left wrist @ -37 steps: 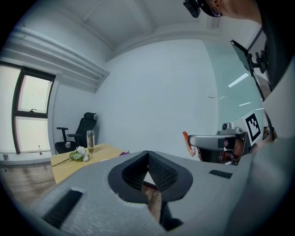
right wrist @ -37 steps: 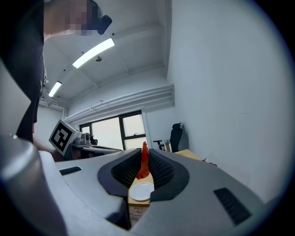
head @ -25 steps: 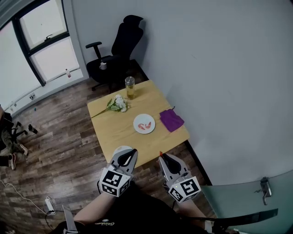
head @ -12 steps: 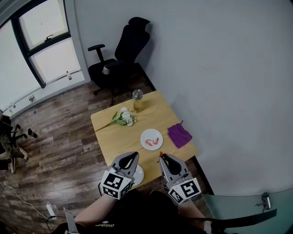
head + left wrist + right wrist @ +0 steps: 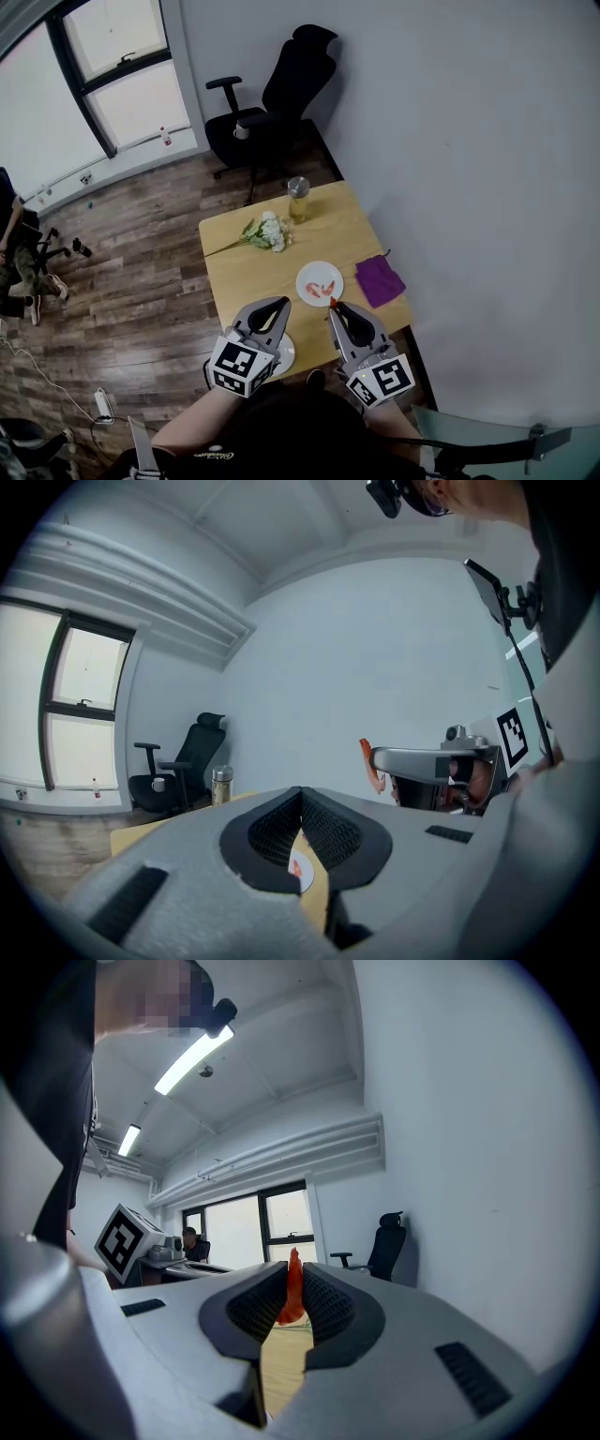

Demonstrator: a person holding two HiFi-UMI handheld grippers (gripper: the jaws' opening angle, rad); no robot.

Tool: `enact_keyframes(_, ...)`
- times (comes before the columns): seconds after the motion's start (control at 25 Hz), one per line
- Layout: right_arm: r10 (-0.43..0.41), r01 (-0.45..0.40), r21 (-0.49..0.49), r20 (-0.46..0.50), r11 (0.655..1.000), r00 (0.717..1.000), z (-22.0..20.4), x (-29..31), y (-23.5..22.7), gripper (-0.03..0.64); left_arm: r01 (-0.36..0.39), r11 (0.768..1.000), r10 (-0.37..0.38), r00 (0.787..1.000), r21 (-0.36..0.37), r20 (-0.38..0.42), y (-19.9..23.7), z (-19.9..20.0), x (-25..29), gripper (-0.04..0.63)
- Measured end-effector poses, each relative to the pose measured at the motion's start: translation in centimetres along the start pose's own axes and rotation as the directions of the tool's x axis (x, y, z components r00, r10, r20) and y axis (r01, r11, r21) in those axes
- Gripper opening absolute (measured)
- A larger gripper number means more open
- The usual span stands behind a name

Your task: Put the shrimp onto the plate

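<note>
carry the pinched shrimp on over the plate

the right gripper (image 5: 335, 307) is clamped on a red shrimp (image 5: 292, 1296), which stands upright between its jaws with its tip poking above them. in the head view it hangs above the near edge of the table (image 5: 246, 277), just short of the plate (image 5: 319, 269), which sits toward the right edge and already carries other shrimp. the left gripper (image 5: 280, 304) has its jaws pressed together on nothing, above a white dish (image 5: 285, 356) at the near edge. the step in hand looks like the carry. hold the squeeze steady, move forward until the shrimp is over bare plate, lower close, then part the jaws. a high release risks a bounce toward the purple cloth (image 5: 379, 280).
</note>
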State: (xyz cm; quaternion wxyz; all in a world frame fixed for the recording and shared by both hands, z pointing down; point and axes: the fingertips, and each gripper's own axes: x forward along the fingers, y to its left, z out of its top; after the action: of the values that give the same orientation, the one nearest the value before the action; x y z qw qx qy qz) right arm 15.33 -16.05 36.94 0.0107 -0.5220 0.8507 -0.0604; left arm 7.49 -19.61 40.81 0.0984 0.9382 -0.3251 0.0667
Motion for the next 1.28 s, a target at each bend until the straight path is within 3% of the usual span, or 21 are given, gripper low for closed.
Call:
enact_keyframes(0.36, 0.013, -0.013, 0.008, -0.038, 1.000, 0.999, -1.1, 0.5, -1.5, 0.048, -0.034, 0.999, 0.033, 0.999, -0.032, -0.015, 0.7, -1.0, 1.2, 0.003)
enact_keyframes(0.96, 0.034, -0.022, 0.064, -0.193, 0.998, 0.981, -6.7, 2.0, -3.4, 0.048, -0.030, 0.992, 0.019, 0.996, -0.122, -0.091, 1.4, -5.4, 4.2, 0.003)
enact_keyframes(1.28, 0.051, -0.035, 0.074, -0.228, 0.997, 0.972, -8.2, 2.9, -4.1, 0.048, -0.043, 0.990, 0.029, 0.994, -0.133, -0.105, 2.4, -6.1, 5.1, 0.003)
